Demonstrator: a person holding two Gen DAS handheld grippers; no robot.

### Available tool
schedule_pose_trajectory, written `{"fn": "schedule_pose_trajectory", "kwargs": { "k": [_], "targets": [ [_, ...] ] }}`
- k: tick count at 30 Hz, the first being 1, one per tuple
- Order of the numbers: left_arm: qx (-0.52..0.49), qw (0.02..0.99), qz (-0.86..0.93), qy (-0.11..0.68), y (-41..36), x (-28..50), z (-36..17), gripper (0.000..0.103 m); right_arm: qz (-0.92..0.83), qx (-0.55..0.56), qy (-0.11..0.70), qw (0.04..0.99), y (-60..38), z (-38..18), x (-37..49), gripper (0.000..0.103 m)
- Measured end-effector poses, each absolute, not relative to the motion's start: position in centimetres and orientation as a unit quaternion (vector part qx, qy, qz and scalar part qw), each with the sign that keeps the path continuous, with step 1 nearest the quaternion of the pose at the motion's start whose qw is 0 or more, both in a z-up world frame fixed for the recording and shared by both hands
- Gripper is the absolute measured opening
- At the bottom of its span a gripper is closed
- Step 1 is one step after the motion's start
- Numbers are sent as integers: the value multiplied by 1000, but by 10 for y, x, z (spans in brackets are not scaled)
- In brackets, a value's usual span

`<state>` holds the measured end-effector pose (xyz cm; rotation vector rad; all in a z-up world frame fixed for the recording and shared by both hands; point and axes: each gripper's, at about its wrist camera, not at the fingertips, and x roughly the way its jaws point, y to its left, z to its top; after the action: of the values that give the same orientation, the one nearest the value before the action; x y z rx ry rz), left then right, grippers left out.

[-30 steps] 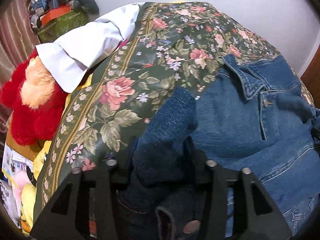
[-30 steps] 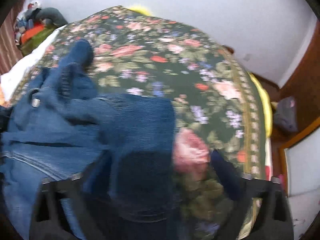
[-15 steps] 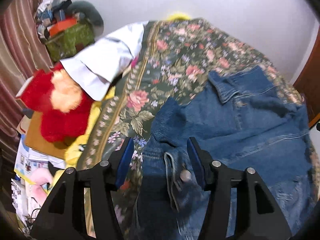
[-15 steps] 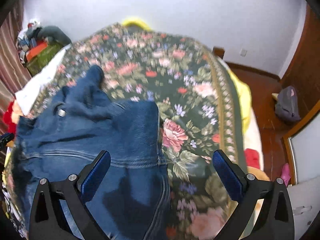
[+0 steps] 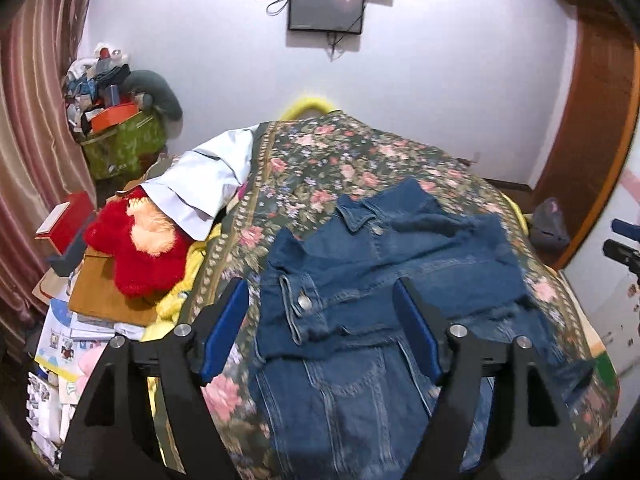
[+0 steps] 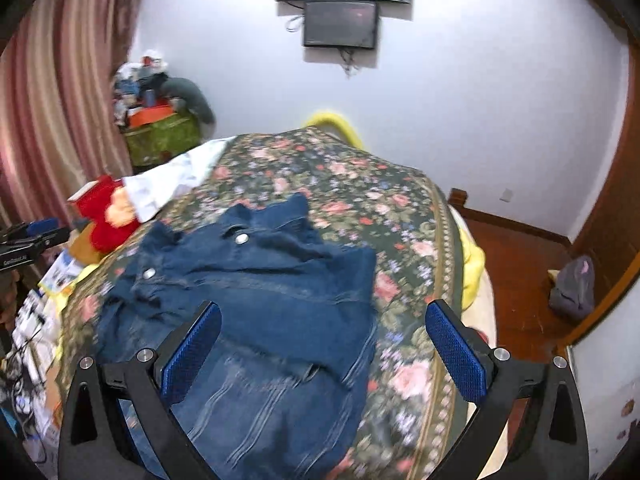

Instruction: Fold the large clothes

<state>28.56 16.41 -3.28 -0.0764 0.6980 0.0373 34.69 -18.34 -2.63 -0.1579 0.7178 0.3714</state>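
The jacket (image 5: 384,280) lies on the floral bedspread (image 5: 352,160), collar toward the far wall, both sleeves laid across the chest, the left cuff with its metal button uppermost. The left gripper (image 5: 322,328) hangs above it released, its jaws having just been opening, with nothing between them; the right gripper (image 6: 324,350) also stands wide and empty over the jacket's near right part.

The sleeves look to be in, so the step in hand is likely the hem-to-collar fold. To do it well, each gripper should probably take a near hem corner, pinching all layers, lift both together and carry them level toward the collar so the sleeves do not slip out, then lay the edge square. Denim is stiff and heavy; a shallow bite may drop it.

Far left, a green bag (image 5: 124,148) is heaped with boxes and clothes. A red plush (image 5: 132,252) sits left of the bed.
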Motion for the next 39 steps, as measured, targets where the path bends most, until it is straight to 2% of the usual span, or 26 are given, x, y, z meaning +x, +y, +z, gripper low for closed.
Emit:
{"fn": "schedule_pose_trajectory", "kwargs": {
  "k": [7,15,23,25,27,29,30,31,34,36,39],
  "targets": [
    [-70,922,33,379,166,232,-81,78,193,-69,396,895,-187,-67,300,102],
    [-120,860,70,491,200,213,-175,78,159,20,519,840,-223,-149,303,102],
    [-246,794,27,555,206,191,-252,77,161,73,586,791,-235,-198,300,98],
    [-264,787,23,557,203,190,-263,75,171,85,598,778,-234,-206,299,92],
    [-273,785,24,556,200,191,-269,66,174,80,594,782,-231,-206,298,90],
    [-271,788,26,552,194,193,-271,59,183,76,591,782,-227,-205,298,83],
    [-269,789,25,552,191,193,-271,53,188,77,590,781,-225,-203,298,75],
    [-261,792,29,552,188,196,-270,53,197,81,589,780,-223,-202,298,64],
    [-216,812,41,541,176,198,-260,41,215,92,586,776,-214,-199,299,42],
    [-190,824,47,532,169,199,-250,24,222,91,581,778,-210,-196,299,34],
    [-165,844,51,508,160,201,-228,18,228,92,560,792,-208,-186,299,23]
  ]
}}
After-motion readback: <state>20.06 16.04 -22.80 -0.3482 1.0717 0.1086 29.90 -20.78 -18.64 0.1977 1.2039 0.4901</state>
